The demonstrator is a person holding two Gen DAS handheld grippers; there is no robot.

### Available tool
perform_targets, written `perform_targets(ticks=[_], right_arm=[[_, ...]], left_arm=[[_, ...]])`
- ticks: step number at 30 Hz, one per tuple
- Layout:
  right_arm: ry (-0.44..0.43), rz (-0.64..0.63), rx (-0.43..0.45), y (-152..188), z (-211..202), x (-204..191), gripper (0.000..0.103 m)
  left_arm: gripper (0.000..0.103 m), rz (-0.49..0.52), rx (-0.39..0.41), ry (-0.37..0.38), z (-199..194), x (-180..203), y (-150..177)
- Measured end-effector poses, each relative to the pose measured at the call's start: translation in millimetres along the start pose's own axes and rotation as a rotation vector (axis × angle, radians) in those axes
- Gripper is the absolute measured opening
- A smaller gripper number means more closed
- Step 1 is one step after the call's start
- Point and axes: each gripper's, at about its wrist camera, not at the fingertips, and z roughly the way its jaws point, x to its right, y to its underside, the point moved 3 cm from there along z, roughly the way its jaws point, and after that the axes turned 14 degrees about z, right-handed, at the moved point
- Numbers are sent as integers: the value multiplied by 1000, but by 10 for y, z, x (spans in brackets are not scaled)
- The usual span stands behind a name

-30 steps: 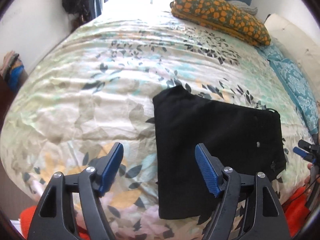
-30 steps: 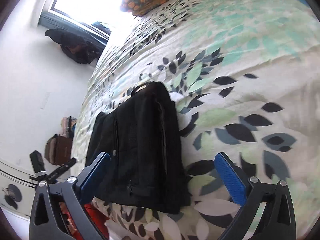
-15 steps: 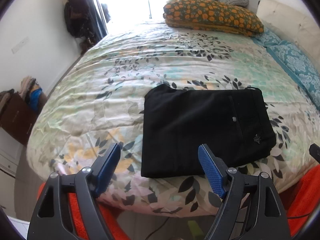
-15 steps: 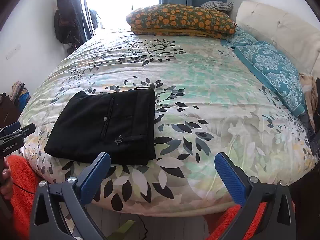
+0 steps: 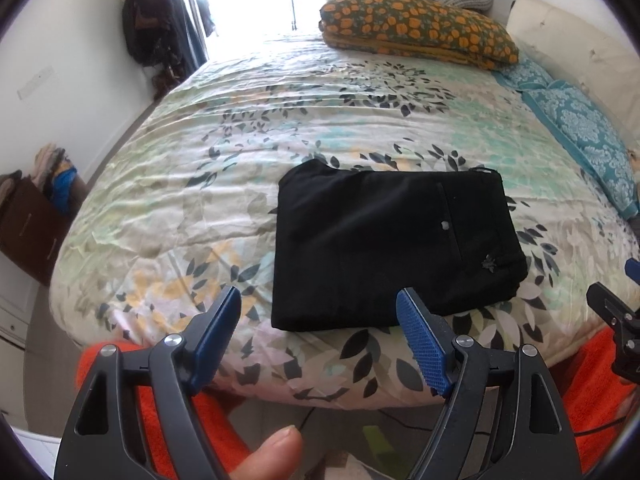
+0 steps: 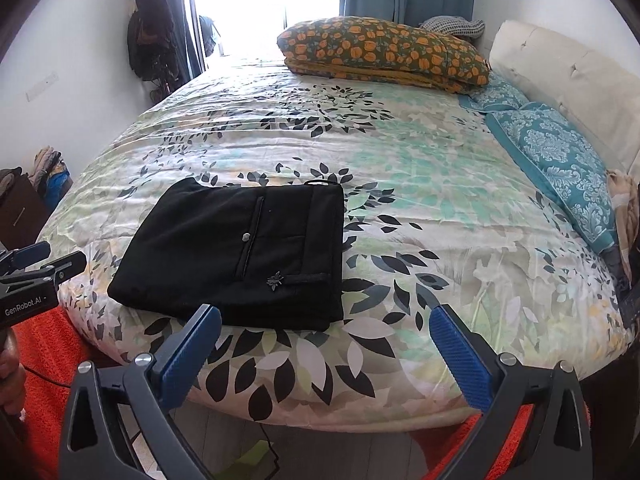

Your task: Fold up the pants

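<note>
Two tongs are in view, both held above the near edge of the bed [image 6: 400,168] and pointing down toward it. The left tongs [image 5: 320,332] stand wide, blue pads well apart, with nothing between them. The right tongs [image 6: 326,344] are likewise spread wide and grip nothing. The pants [image 6: 244,256], black, lie folded into a flat, roughly square bundle on the bedspread, close to the near edge of the bed and toward its left side as seen from the foot. A pocket seam with a small button faces up, and a small dark ornament sits near the bundle's near right corner. Neither pair of tongs touches the pants; both hang clear of the cloth. From the left wrist view the pants [image 5: 396,244] sit just beyond the right-hand pad. A fingertip [image 5: 276,456] of the person shows beneath the left tongs. An orange-flowered pillow [image 6: 384,52] rests at the far end of the bed, and teal patterned pillows [image 6: 560,160] line the right side against a cream headboard [image 6: 568,76]. Orange cloth [image 6: 52,344] shows below the bed's near edge.
</note>
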Motion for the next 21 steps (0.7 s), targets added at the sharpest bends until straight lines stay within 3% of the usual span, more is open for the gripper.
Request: perform_targets(ticks=[5,9,14,18,21], right_arm=[[-20,-18,-19,-113,-130,-61,103],[-42,-121,-9,-280,-322,-163,103],[-26,-129,5,-370,-466,-207,103],[23,-65,23,-291,-429,-202,103],[8,-6,-30,-161,-315,-193,103]], left_arm=[[89,25,19,18,-228,13,-88],[94,64,77,-17,-536,16,-235],[94,20,138,12,-707,7,-327],[94,9,81,-26,-541,12,-274],[94,-2,41,-38,-425,1,-194]])
